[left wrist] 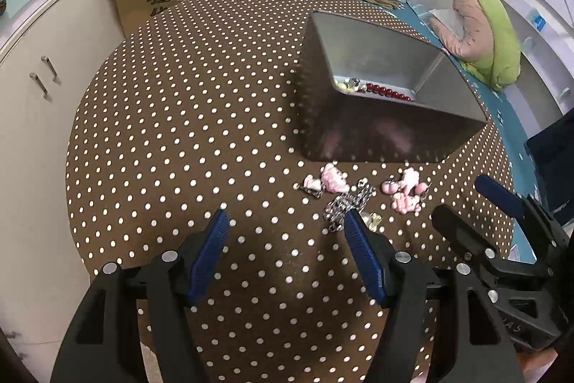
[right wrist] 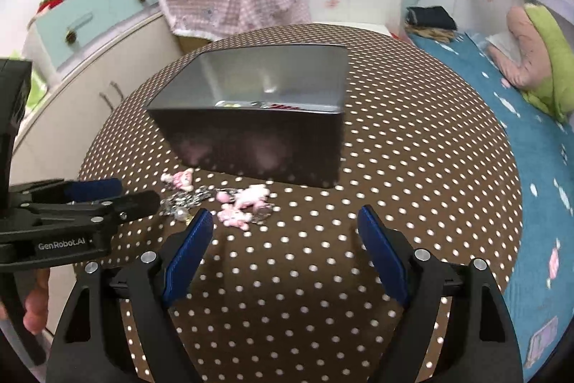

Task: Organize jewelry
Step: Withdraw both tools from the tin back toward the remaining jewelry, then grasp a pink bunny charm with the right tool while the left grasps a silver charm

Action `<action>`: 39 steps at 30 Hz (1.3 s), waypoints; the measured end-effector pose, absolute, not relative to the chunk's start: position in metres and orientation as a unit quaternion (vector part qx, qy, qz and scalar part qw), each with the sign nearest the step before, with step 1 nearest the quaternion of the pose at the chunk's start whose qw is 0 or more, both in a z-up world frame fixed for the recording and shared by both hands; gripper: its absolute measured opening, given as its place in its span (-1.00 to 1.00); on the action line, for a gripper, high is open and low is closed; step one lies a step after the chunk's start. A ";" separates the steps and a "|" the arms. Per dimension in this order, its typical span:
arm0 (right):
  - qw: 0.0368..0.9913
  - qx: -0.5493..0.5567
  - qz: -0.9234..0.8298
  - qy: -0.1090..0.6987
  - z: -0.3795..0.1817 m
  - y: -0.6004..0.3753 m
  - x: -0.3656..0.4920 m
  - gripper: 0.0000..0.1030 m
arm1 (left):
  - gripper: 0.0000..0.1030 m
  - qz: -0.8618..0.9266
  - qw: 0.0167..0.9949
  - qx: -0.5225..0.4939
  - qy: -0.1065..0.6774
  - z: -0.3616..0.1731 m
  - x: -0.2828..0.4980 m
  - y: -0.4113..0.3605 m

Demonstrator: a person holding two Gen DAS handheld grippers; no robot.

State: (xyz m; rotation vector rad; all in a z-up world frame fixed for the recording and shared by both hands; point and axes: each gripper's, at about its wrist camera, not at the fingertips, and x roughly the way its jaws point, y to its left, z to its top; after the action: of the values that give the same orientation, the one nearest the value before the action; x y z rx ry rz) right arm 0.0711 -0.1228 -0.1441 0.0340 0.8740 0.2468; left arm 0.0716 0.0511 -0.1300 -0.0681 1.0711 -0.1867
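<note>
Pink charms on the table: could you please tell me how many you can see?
5 charms: two left of the chain, three right of it, all in front of the box. Others may be hidden inside it.

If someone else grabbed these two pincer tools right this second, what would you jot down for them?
Left gripper: open, empty, hanging over the dotted table, its right finger just by the silver chain.
Right gripper: open, empty, the pink charms just ahead of its left finger.
Done: the metal tin already holds a red bead string and some small yellowish pieces.
Left: in front of the tin lie the chain, a pink-and-white charm clip, the pink charms and a small pale piece beside the chain. Nothing is gripped yet; each still needs to go into the tin.
</note>
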 end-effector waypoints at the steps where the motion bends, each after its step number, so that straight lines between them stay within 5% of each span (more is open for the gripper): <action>1: 0.898 0.012 0.122 0.422 -0.145 -0.119 0.072 0.49 | 0.25 -0.088 0.855 -0.031 0.510 -0.130 0.070 0.052; 5: 0.891 0.011 0.134 0.433 -0.150 -0.110 0.078 0.02 | 0.25 -0.081 0.855 -0.036 0.510 -0.131 0.068 0.062; 20: 0.893 -0.011 0.157 0.421 -0.148 -0.092 0.074 -0.15 | 0.26 -0.067 0.857 -0.039 0.510 -0.131 0.070 0.076; 23: 0.887 -0.004 0.157 0.433 -0.155 -0.092 0.080 -0.38 | 0.26 -0.069 0.855 -0.041 0.512 -0.130 0.071 0.074; 39: 0.887 0.000 0.169 0.429 -0.152 -0.098 0.078 -0.54 | 0.26 -0.067 0.855 -0.039 0.512 -0.130 0.071 0.071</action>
State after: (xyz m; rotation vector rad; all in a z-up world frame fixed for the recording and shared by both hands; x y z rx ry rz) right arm 0.0783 -0.0981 -0.1516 -0.0003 0.8915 0.3504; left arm 0.0711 0.0709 -0.1301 -0.0829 1.0767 -0.1416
